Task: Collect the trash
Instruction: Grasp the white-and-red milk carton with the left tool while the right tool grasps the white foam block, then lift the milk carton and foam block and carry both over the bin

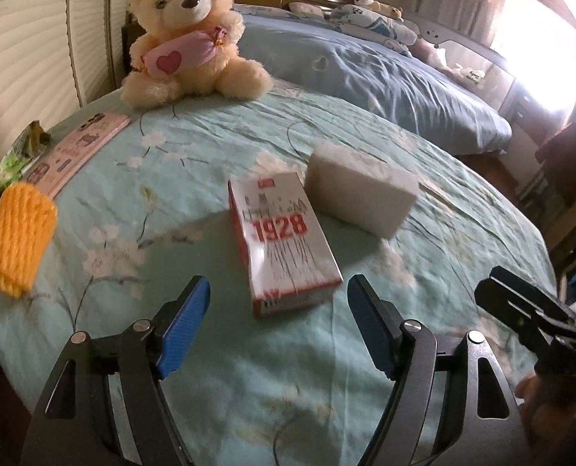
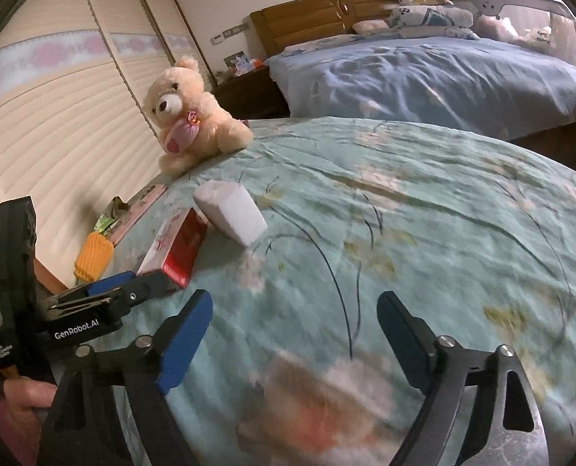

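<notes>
Both grippers are hovering with tongs apart and empty: the left gripper [image 1: 278, 320] near the red-and-white "1928" box [image 1: 284, 244], the right gripper [image 2: 294, 334] over the teal floral bedspread [image 2: 424, 213].

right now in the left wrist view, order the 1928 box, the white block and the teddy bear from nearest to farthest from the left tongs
1. The 1928 box, just ahead of the open left tongs, its near end reaching between their tips.
2. The white block, beyond the box, slightly right.
3. The teddy bear, at the far edge of the green bedspread, to the left.
</notes>
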`<state>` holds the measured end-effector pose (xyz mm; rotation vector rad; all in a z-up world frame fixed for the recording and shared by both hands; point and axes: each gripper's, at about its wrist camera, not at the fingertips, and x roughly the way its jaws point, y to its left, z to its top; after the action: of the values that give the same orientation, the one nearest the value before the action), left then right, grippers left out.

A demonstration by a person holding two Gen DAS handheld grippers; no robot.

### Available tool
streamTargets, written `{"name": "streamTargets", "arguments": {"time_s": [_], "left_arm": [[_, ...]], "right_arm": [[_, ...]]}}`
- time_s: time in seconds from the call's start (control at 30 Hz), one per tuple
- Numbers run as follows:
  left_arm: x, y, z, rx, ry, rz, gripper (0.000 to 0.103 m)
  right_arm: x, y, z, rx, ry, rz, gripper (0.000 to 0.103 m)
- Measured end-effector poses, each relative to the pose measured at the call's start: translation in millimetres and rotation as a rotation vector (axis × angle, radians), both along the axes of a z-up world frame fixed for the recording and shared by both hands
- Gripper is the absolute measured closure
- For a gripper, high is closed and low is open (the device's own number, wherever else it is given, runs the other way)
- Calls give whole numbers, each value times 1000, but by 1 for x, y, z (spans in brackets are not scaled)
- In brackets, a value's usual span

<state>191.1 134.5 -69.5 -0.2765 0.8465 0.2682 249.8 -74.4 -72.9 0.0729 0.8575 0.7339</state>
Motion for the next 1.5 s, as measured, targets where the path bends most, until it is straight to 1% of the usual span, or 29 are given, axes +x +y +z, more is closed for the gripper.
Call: {"name": "streamTargets", "arguments": {"time_s": [0.03, 0.07, 0.1, 0.23, 0.33, 0.4, 0.47, 0.53, 0.57, 0.6, 0.67, 0.73, 0.77, 0.8, 0.93, 1.07, 1.27, 1.33, 1.5], "left_arm": [[2, 0, -1, 18, 1, -5, 28], [4, 0, -1, 30, 2, -12, 33], [5, 1, -1, 35, -7, -30, 55], [3, 6, -3, 27, -16, -83, 55], [-1, 10, -2, 8, -24, -95, 55], [-2, 13, -4, -9, -13, -91, 51], [-4, 16, -7, -27, -2, -78, 51], [-6, 21, -10, -62, -2, -72, 50], [-6, 22, -10, -66, -6, -68, 50], [-6, 23, -10, -69, -5, -64, 50], [-5, 22, -10, -62, -2, -62, 50], [-5, 19, -10, -47, 3, -63, 51], [-5, 18, -10, -44, 3, -66, 52], [-5, 17, -10, -41, 2, -67, 52], [-6, 14, -7, -47, -12, -84, 53], [-10, -3, -2, -48, -33, -128, 53], [-17, -44, 5, -52, -53, -234, 53], [-20, -62, 6, -58, -58, -284, 53], [-25, -100, 5, -39, -53, -385, 53]], "right_arm": [[3, 3, 0, -1, -1, 3, 19], [7, 6, 0, -2, 0, 6, 19], [12, 10, -1, 1, 4, 14, 21], [23, 26, 0, 8, -1, 46, 22], [28, 44, 1, 9, -21, 89, 22], [30, 57, 2, 0, -47, 117, 22], [34, 69, -1, -23, -61, 138, 22], [39, 80, -4, -33, -54, 154, 22], [42, 83, -4, -35, -53, 157, 23], [44, 87, -4, -38, -56, 161, 26], [48, 93, -4, -41, -57, 167, 37], [50, 97, -5, -44, -51, 171, 63], [49, 97, -6, -46, -49, 171, 65], [48, 97, -6, -47, -48, 170, 65], [37, 84, -4, -36, -49, 146, 67], [20, 55, 1, -23, -50, 81, 67], [-6, -2, 3, -16, -43, -68, 68], [-18, -22, 6, -17, -51, -117, 68], [-48, -60, 12, -20, -72, -197, 68]]}}
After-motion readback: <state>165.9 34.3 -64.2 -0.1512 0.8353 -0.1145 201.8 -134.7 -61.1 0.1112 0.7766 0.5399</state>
